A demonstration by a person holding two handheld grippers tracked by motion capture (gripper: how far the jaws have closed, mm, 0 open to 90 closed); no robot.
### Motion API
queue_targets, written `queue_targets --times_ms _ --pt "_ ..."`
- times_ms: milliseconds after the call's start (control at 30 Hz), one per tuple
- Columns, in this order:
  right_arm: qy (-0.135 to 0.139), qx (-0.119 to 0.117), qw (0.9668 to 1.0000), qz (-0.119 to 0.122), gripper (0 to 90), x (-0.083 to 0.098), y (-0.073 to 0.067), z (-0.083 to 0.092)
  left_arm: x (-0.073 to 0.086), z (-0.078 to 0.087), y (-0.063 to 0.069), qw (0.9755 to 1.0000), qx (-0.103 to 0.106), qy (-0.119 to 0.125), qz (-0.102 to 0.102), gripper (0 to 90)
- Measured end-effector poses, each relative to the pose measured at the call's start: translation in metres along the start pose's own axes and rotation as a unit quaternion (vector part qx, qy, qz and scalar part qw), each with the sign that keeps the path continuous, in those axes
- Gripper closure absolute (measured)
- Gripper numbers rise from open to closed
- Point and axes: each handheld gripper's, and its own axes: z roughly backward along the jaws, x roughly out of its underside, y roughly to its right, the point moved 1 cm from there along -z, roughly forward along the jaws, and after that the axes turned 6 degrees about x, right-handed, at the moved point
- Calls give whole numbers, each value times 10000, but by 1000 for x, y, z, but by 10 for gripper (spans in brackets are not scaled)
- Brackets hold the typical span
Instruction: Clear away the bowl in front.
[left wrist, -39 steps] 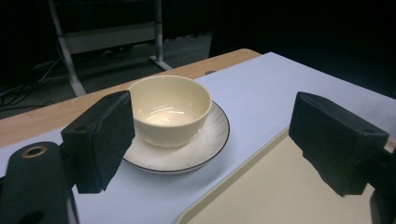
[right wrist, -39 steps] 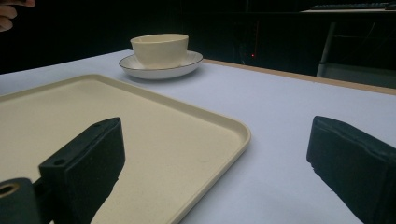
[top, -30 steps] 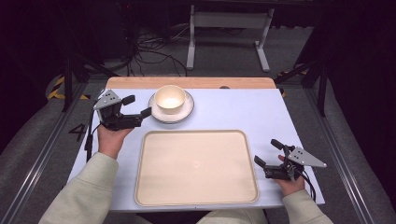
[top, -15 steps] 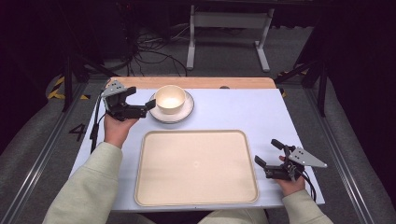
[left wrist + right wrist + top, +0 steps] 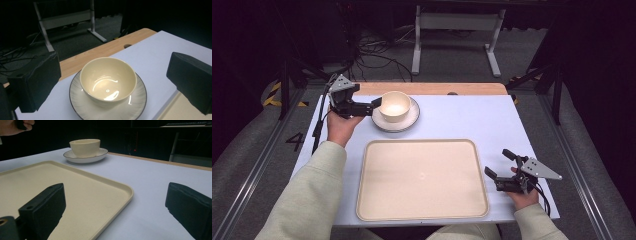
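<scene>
A cream bowl (image 5: pixel 394 106) stands on a white dark-rimmed plate (image 5: pixel 411 121) at the far left of the table. My left gripper (image 5: pixel 368 97) is open just left of the bowl, with its jaws pointing at it and nothing between them. In the left gripper view the bowl (image 5: pixel 107 77) and plate (image 5: pixel 82 107) sit ahead, framed by the spread jaws of the left gripper (image 5: pixel 115 70). My right gripper (image 5: pixel 496 161) rests open near the front right, beside the right edge of an empty cream tray (image 5: pixel 422 180). In the right gripper view the right gripper (image 5: pixel 117 205) looks over the tray's corner (image 5: pixel 122 188) toward the bowl (image 5: pixel 85 147).
The table has a white cover (image 5: pixel 462 120) and a wooden strip (image 5: pixel 432 88) along its far edge. Behind it are floor cables (image 5: pixel 372 50) and a metal stand (image 5: pixel 457 30). Bare cover lies right of the plate and beyond the tray.
My left gripper has moved forward and to the right, closing in on the bowl's left side. The right gripper has stayed where it was.
</scene>
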Motion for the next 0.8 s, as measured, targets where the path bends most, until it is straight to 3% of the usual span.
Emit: queue_targets --times_ms 100,167,267,500,600,800 --pt "2 7 10000 -1 35 0 0 0 -1 -4 -4 10000 -55 -34 29 3" --pt "5 18 10000 -2 35 0 0 0 -1 -10 -10 9995 -77 -173 254 4" --pt "-7 46 10000 -7 35 0 0 0 -1 -15 -15 9989 -132 -176 417 12" --pt "34 105 9999 -24 37 0 0 1 -1 -34 -27 9966 -175 -470 646 44" --pt "36 113 9999 -21 37 0 0 1 0 -44 -28 9938 -216 -721 823 45" --pt "51 99 9999 -19 37 0 0 1 3 -59 -33 9896 -284 -1042 948 47"
